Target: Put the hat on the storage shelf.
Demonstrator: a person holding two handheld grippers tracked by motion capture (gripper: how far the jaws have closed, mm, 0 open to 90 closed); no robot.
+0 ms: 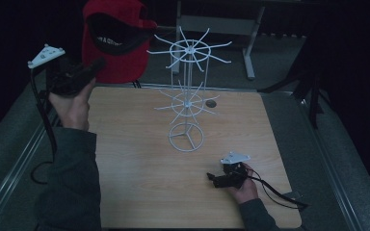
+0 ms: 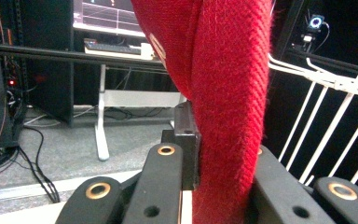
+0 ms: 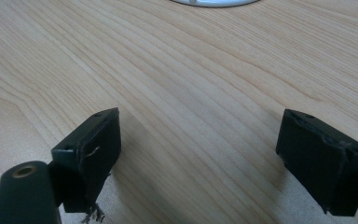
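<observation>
The red woven-fabric baseball cap (image 1: 118, 41) with a dark lining is soft and light, so I judge it will fold and swing easily – it cannot break, but it can slip out of a weak pinch or catch on a wire. I hold it up in the air at the far left, behind the table edge and near the top ring of the white wire display stand (image 1: 188, 91) with its thin radiating hooks. My left gripper (image 2: 223, 186) is pressed together on a thick fold of the red cloth, which rises straight up between the two black jaws; this seems a good place to hold, because the doubled fabric is firm there. For hanging it, I think the open inside of the cap must go over a hook. My right gripper (image 3: 198, 154) is spread wide and empty – it rests low over the light wooden table (image 1: 139, 192), near the round base of the stand, touching nothing that I can see.
</observation>
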